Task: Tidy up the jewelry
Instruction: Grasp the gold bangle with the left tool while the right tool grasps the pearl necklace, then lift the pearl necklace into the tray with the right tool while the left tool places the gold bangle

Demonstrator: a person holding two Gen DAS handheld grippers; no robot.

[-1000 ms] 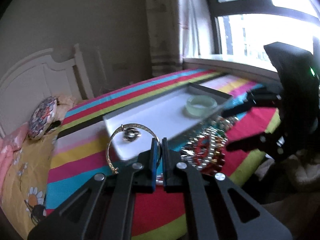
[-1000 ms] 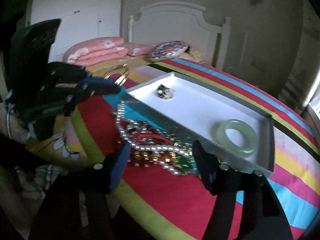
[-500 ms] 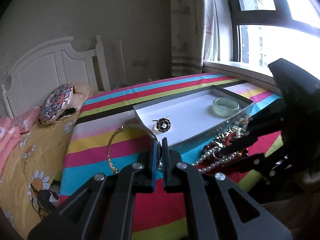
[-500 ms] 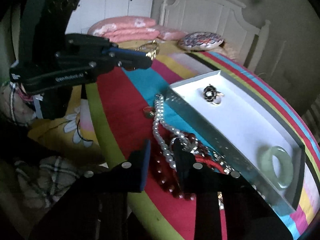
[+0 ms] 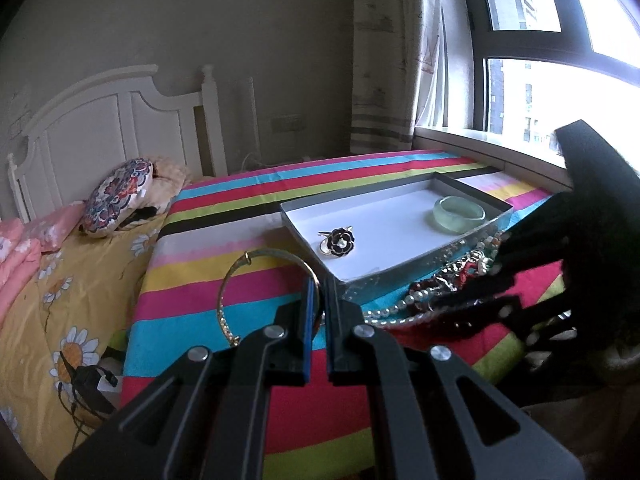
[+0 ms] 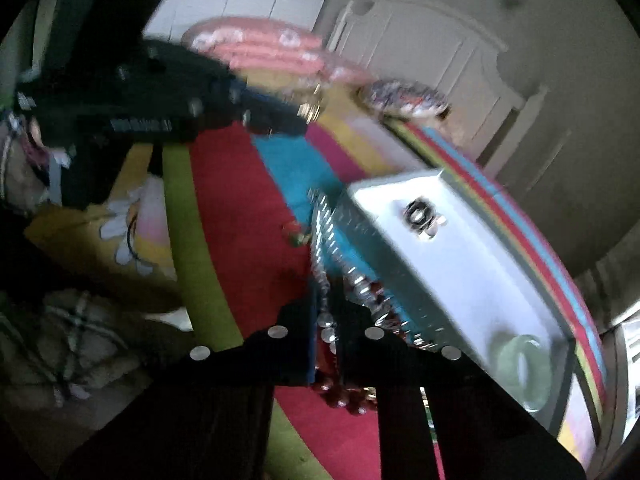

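Observation:
My left gripper [image 5: 319,286] is shut on a thin gold bangle [image 5: 236,276] and holds it above the striped cloth, left of the white tray [image 5: 384,216]. The tray holds a black flower brooch [image 5: 338,241] and a green jade bangle [image 5: 459,213]. My right gripper [image 6: 326,300] is shut on a pearl necklace [image 6: 320,240] from the pile of beads [image 5: 452,284] in front of the tray; this view is blurred. The brooch [image 6: 420,216] and jade bangle [image 6: 520,364] also show there.
A striped cloth [image 5: 240,292] covers the table. A bed with yellow flowered sheet [image 5: 60,292], round patterned cushion [image 5: 116,196] and white headboard [image 5: 112,120] lies to the left. A window [image 5: 560,80] and sill stand behind the tray.
My right gripper came down onto the bead pile and shut on the pearl strand. My left gripper drew back from the tray with the gold bangle.

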